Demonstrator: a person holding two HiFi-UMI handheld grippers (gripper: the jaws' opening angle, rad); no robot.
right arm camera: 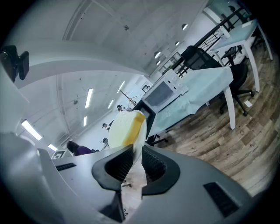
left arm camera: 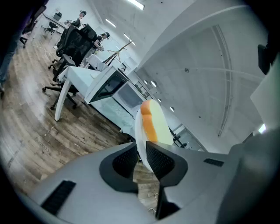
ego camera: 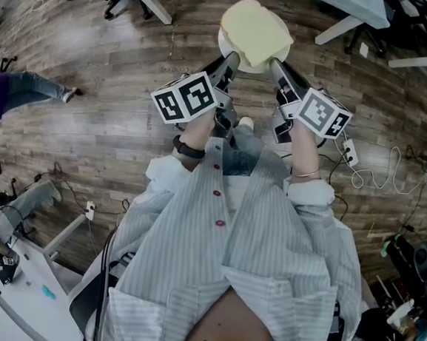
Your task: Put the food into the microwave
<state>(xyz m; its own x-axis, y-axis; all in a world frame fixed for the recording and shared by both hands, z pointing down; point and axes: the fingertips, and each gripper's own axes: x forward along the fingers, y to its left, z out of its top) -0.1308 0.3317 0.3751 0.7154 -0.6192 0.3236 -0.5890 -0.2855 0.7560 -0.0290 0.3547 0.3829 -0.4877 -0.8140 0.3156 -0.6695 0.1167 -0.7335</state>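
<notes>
A pale slice of bread (ego camera: 255, 30) with an orange-brown crust lies on a white plate (ego camera: 238, 61), carried above the wooden floor at the top middle of the head view. My left gripper (ego camera: 231, 59) is shut on the plate's left rim and my right gripper (ego camera: 275, 63) on its right rim. In the left gripper view the plate (left arm camera: 139, 131) runs edge-on between the jaws of the left gripper (left arm camera: 142, 151), with the bread (left arm camera: 156, 123) beyond. The right gripper (right arm camera: 136, 153) clamps the plate (right arm camera: 133, 181) the same way, below the bread (right arm camera: 120, 127). A microwave (right arm camera: 162, 94) stands on a pale table ahead.
The microwave (left arm camera: 114, 85) stands on a white-legged table (left arm camera: 76, 76). Black office chairs (left arm camera: 74, 41) stand beyond it, and another chair (right arm camera: 238, 83) sits under the table. A power strip and cables (ego camera: 358, 167) lie on the floor at right. A person's leg (ego camera: 28, 87) is at left.
</notes>
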